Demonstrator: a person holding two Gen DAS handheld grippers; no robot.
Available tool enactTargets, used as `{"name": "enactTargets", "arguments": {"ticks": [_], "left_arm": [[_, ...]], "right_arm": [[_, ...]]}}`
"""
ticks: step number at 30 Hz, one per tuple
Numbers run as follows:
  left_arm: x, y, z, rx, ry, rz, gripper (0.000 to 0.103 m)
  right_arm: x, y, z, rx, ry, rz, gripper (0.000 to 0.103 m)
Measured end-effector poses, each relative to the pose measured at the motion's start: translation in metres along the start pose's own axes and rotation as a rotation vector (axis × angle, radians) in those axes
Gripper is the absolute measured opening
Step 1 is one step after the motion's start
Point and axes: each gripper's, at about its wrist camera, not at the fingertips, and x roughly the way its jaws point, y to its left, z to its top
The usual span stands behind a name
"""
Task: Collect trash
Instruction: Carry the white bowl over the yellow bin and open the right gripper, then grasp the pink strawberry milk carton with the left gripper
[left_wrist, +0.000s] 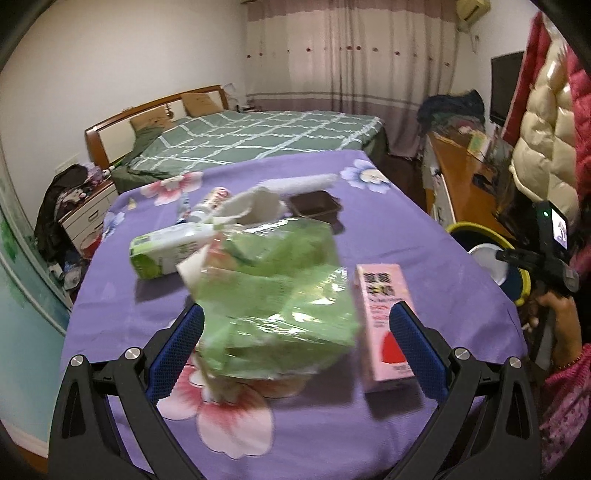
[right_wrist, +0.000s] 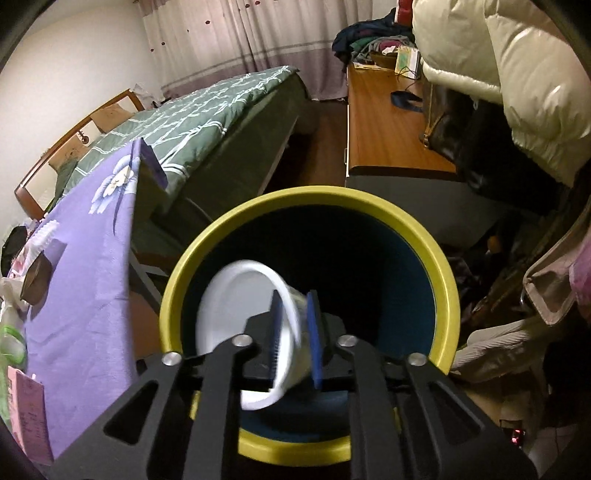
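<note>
white cup over yellow-rimmed bin, its wall between right gripper pads, jaws narrow, grip unclear | only left view: green wrapper, pink carton on purple cloth | left gripper wide, angled down

Purple floral-clothed table, pink carton, green-white carton, brown tub
</note>
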Motion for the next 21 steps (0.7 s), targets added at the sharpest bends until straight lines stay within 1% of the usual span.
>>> {"name": "enactTargets", "arguments": {"ticks": [1,2,6,10,14,18,20,21], "left_arm": [[0.000,-0.005,-0.001,0.006,0.004,-0.004,0.099],[0.000,-0.009,-0.001,0.010,0.009,-0.008,0.099],[0.000,-0.025,-0.005,0.035,0.026,-0.018,0.099],[-0.001,-0.039,-0.011,0.067,0.048,-0.026,0.099],[0.004,-0.051,-0.021,0.082,0.088,-0.044,0.099],[0.013,-0.061,-0.030,0.090,0.129,-0.070,0.099],[0.021,-0.062,-0.034,0.083,0.151,-0.083,0.097],[0.026,-0.063,-0.036,0.079,0.168,-0.088,0.093]], "right_arm": [[0.000,-0.001,-0.001,0.001,-0.003,-0.005,0.029],[-0.003,-0.001,-0.003,0.004,-0.008,-0.005,0.034],[-0.014,-0.002,-0.005,0.005,-0.027,0.015,0.036],[-0.038,0.003,-0.013,-0.026,-0.063,0.059,0.042],[-0.062,0.010,-0.024,-0.080,-0.096,0.085,0.047],[-0.078,0.007,-0.032,-0.090,-0.109,0.105,0.049],[-0.084,0.004,-0.033,-0.085,-0.118,0.111,0.050],[-0.086,0.002,-0.033,-0.081,-0.123,0.114,0.051]]}}
